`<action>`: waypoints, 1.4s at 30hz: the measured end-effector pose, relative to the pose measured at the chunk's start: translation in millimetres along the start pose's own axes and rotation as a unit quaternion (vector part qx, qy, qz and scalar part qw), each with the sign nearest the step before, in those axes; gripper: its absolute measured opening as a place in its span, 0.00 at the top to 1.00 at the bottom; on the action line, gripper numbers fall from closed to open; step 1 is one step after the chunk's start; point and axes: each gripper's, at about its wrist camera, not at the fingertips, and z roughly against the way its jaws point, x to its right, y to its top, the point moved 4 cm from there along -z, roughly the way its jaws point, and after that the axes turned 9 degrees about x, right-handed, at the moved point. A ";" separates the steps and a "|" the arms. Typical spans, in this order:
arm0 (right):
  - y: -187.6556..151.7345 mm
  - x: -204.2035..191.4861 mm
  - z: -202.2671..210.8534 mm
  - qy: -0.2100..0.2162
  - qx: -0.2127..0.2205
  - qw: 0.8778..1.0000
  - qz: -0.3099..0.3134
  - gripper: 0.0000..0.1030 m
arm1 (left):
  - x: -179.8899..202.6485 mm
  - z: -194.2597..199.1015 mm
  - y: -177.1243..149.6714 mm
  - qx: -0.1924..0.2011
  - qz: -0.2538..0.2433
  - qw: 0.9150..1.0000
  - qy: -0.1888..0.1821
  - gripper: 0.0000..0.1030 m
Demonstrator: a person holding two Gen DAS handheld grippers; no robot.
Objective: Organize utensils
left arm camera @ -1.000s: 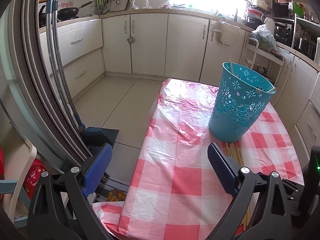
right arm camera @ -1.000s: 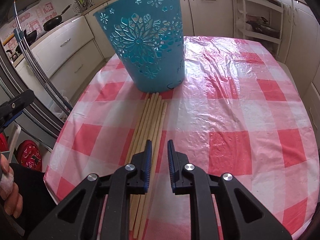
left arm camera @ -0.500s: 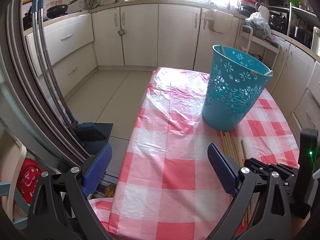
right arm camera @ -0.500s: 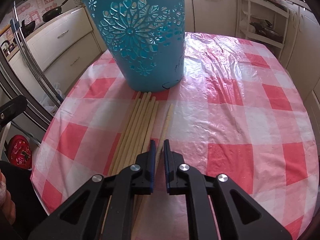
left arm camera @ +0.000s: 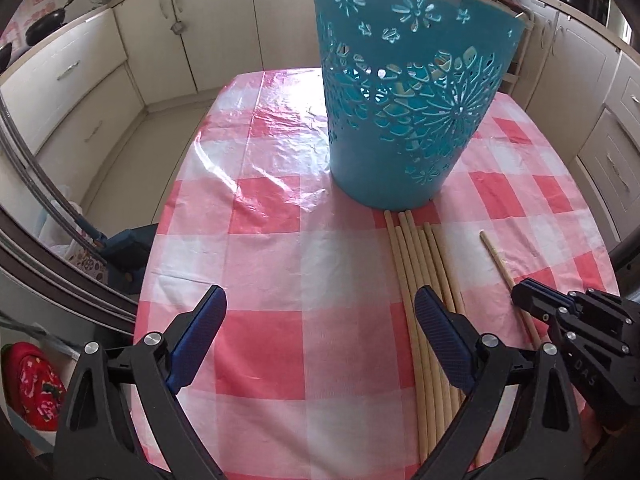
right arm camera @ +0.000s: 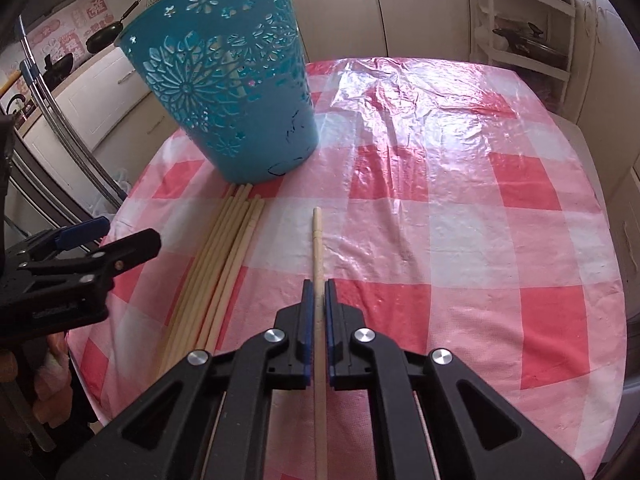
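A teal openwork basket (left arm camera: 408, 92) (right arm camera: 228, 80) stands upright on the red-and-white checked tablecloth (left arm camera: 280, 256) (right arm camera: 440, 216), with pale sticks showing through its holes. Several long wooden chopsticks (left arm camera: 424, 280) (right arm camera: 224, 256) lie side by side in front of it. My right gripper (right arm camera: 316, 286) (left arm camera: 520, 300) is shut on a single chopstick (right arm camera: 317, 240) (left arm camera: 500, 264) pulled to the right of the bundle, its tip pointing away from me. My left gripper (left arm camera: 320, 300) is open over the cloth, its right finger above the bundle's left edge; it shows at the left of the right wrist view (right arm camera: 132, 236).
Cream kitchen cabinets (left arm camera: 224, 24) surround the table, and a white shelf rack (right arm camera: 524, 36) stands behind it. A metal chair frame (left arm camera: 44, 208) and floor clutter sit off the left edge. A frying pan (left arm camera: 44, 28) rests on the far counter.
My right gripper closed on one chopstick and drew it to the right, apart from the bundle. My left gripper moved forward and down over the table, closer to the basket and the chopsticks.
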 end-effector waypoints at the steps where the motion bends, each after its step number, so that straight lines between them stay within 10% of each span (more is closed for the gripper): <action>1: 0.6 0.8 -0.4 0.005 -0.001 1.000 -0.006 0.94 | 0.8 -3.6 0.1 -0.004 0.001 1.000 0.000 0.13; 17: 6.9 5.7 -1.3 0.021 -0.007 0.999 -0.026 0.93 | 21.2 -36.1 1.9 -0.035 -0.013 0.999 0.006 0.28; 20: 7.1 3.5 -2.6 0.018 -0.005 1.000 -0.019 0.93 | 22.8 -36.7 5.5 -0.032 -0.014 0.999 -0.006 0.42; 25: 6.9 -0.7 -5.7 0.018 -0.002 1.000 -0.012 0.88 | 28.6 -33.9 8.6 -0.029 -0.028 0.999 -0.032 0.91; 34: 8.1 -4.6 -9.8 0.019 0.010 1.000 0.000 0.84 | 7.8 -24.5 1.2 -0.056 0.024 0.996 -0.067 0.96; 42: 5.7 -7.9 -9.2 0.013 0.017 1.000 0.010 0.84 | -28.6 50.4 27.6 0.006 0.088 0.991 -0.096 0.96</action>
